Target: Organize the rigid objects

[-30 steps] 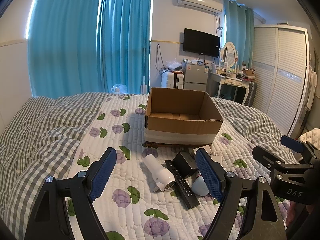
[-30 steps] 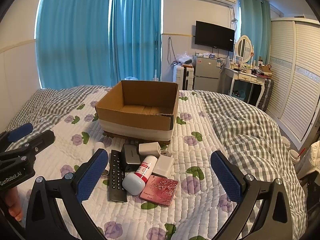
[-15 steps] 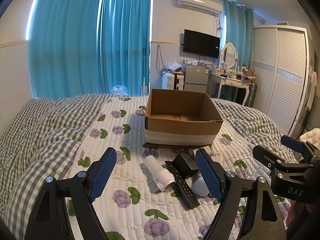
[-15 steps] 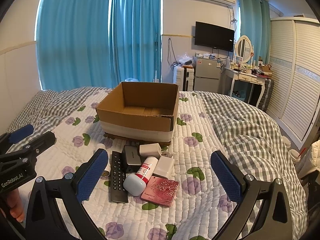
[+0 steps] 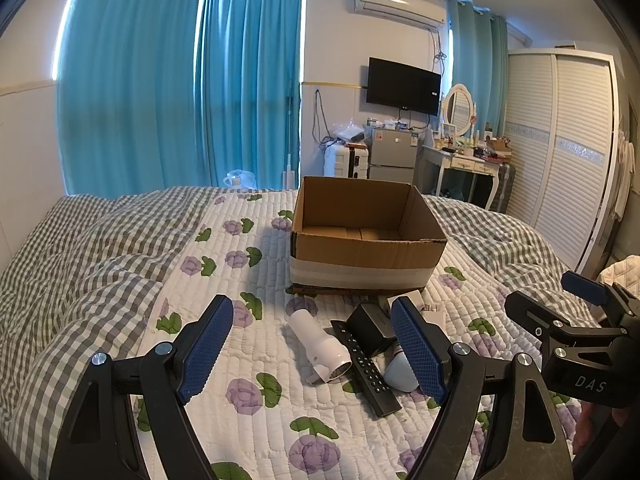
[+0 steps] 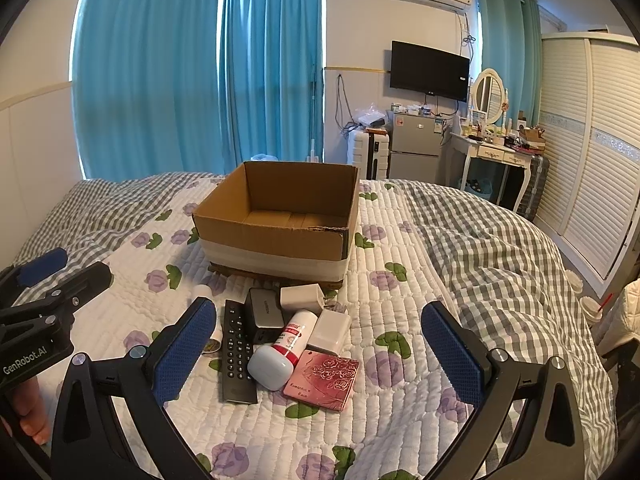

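Observation:
An open, empty cardboard box [image 6: 276, 216] stands on the bed; it also shows in the left wrist view [image 5: 366, 236]. In front of it lies a cluster of small objects: a black remote [image 6: 237, 350], a dark grey box [image 6: 263, 312], a white charger [image 6: 302, 294], a red-and-white bottle with a pale cap [image 6: 286, 346], a white case [image 6: 330, 330] and a pink rose-patterned case [image 6: 322, 378]. A white cylinder [image 5: 318, 338] lies left of the remote [image 5: 366, 366]. My left gripper [image 5: 312, 352] is open and empty above the cylinder. My right gripper [image 6: 316, 358] is open and empty above the cluster.
The bed has a white floral quilt [image 6: 392, 360] and a grey checked blanket [image 6: 492, 248] on the right. Teal curtains [image 6: 200, 72], a fridge [image 6: 414, 148], a dressing table [image 6: 500, 152] and a white wardrobe [image 6: 592, 140] stand beyond the bed.
Both grippers have drifted slightly; the cluster sits a little higher in the right wrist view. Nothing was taken hold of or moved.

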